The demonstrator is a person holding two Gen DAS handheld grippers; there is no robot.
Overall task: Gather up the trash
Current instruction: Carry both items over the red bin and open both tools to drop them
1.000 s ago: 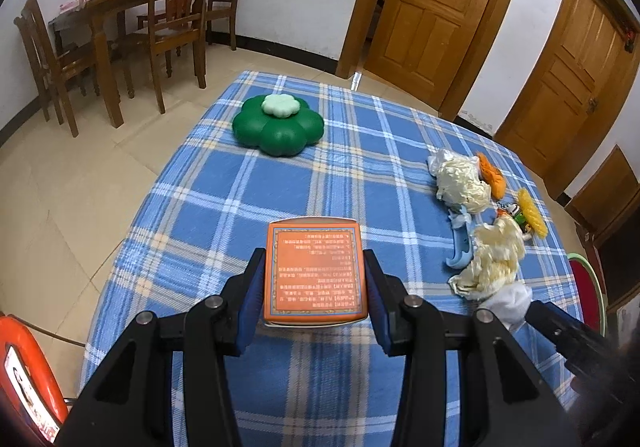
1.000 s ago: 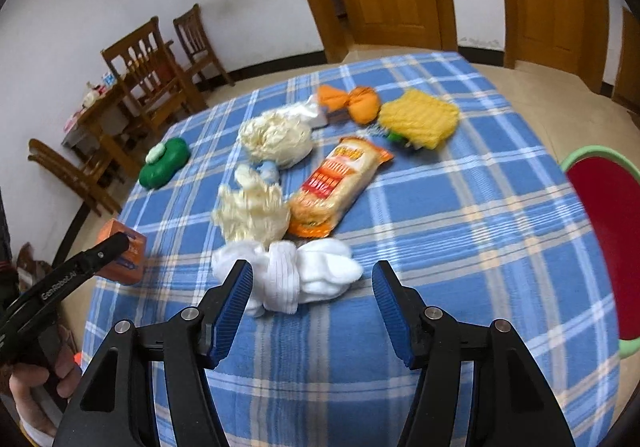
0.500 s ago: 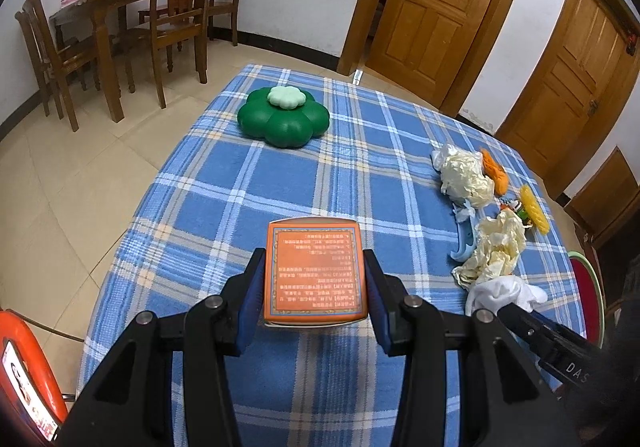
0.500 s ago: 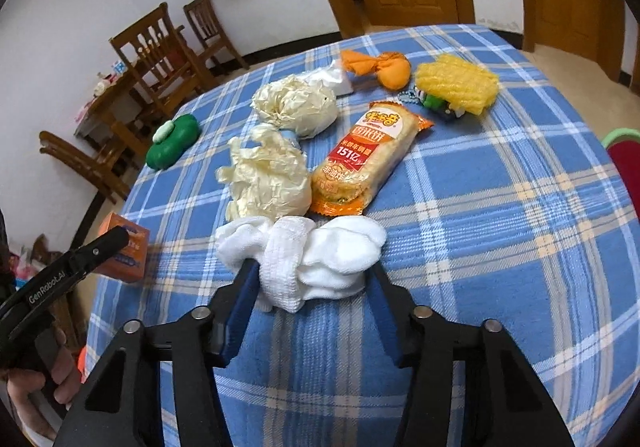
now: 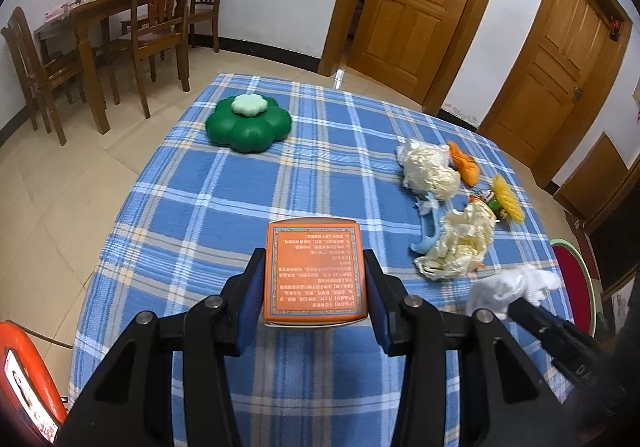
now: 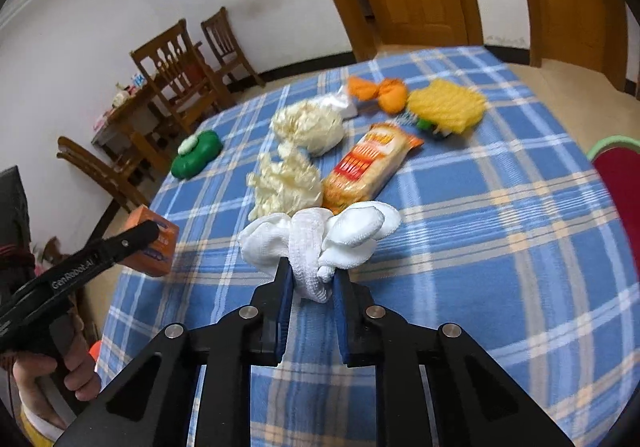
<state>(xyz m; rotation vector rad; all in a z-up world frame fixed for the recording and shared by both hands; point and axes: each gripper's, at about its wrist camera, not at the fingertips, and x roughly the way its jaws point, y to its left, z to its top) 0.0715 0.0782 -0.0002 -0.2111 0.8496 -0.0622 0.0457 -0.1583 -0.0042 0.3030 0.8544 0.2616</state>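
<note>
Plaid tablecloth [image 6: 500,207]; right tongs [image 6: 310,283] closing, hiding white cloth's [image 6: 320,239] lower end.

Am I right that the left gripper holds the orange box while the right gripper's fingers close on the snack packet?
Not quite. The left gripper does hold the orange box, but the right gripper is closing its fingers on the white cloth bundle, not the snack packet, which lies free behind it. The right wrist view shows this.
</note>
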